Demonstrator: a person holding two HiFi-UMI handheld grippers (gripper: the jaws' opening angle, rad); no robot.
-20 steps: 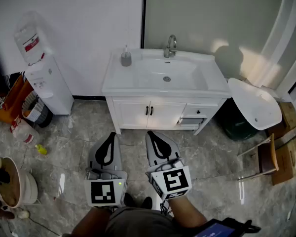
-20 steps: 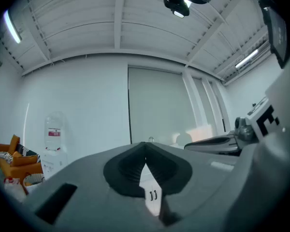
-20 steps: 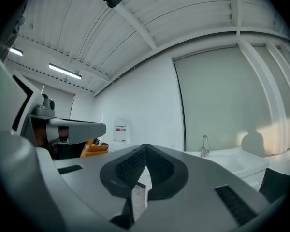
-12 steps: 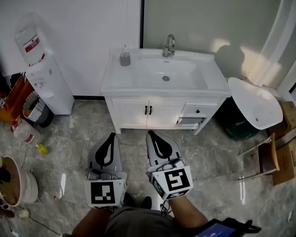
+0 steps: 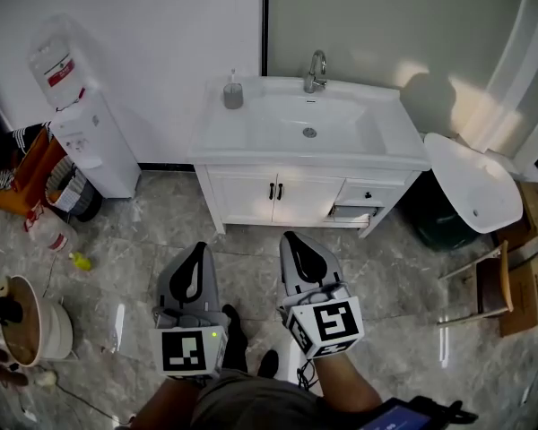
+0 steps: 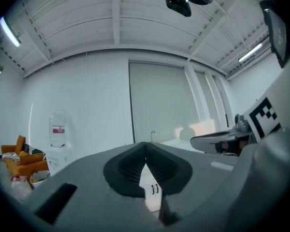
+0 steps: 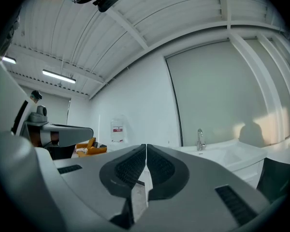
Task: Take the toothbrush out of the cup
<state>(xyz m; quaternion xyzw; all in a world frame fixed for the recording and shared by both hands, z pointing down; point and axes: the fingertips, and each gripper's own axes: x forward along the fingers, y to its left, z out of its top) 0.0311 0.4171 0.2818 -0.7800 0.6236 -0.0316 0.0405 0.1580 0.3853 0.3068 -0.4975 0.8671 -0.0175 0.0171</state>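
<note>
Against the head view a moment earlier, the vanity (image 5: pixel 251 195) sits slightly larger and further right, and a shoe (image 5: pixel 236 337) shows further forward; the person seems to be walking up, so the reach has not begun. The grey cup (image 5: pixel 233 98) stands on the vanity's far left corner, with what looks like the toothbrush (image 5: pixel 232 77) upright in it. The left gripper (image 5: pixel 200 247) and right gripper (image 5: pixel 291 236) are well short of it, both with jaws closed on nothing. The water bottle (image 5: pixel 58 61) bears a red label; its print is unreadable.

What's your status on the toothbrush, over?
Left gripper and right gripper both shut, empty, short of the vanity. Toothbrush in the cup, vanity's back-left corner. Nothing in the way.
</note>
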